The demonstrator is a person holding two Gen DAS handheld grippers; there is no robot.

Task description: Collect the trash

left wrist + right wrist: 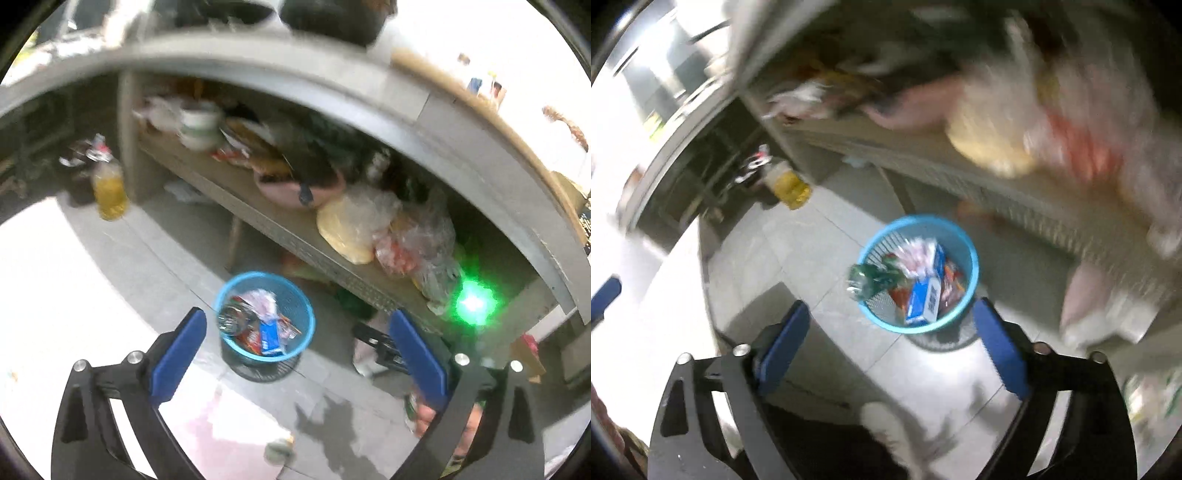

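Note:
A blue mesh basket (311,314) stands on the grey tiled floor and holds a blue box (269,338), red wrappers and clear plastic. A crushed clear bottle (231,319) lies across its left rim. My left gripper (298,315) hangs above the basket, open, with nothing between its blue pads. The right wrist view shows the same basket (973,266) from above, with the blue box (925,295) inside and a crumpled greenish bottle (868,278) over its left rim. My right gripper (892,304) is also open and empty above it.
Behind the basket a low shelf (295,236) under a counter carries plastic bags (369,221), a pink bowl (288,192) and tubs. A bottle of yellow liquid (109,192) stands on the floor at left. A person's light shoe (886,424) is below the right gripper.

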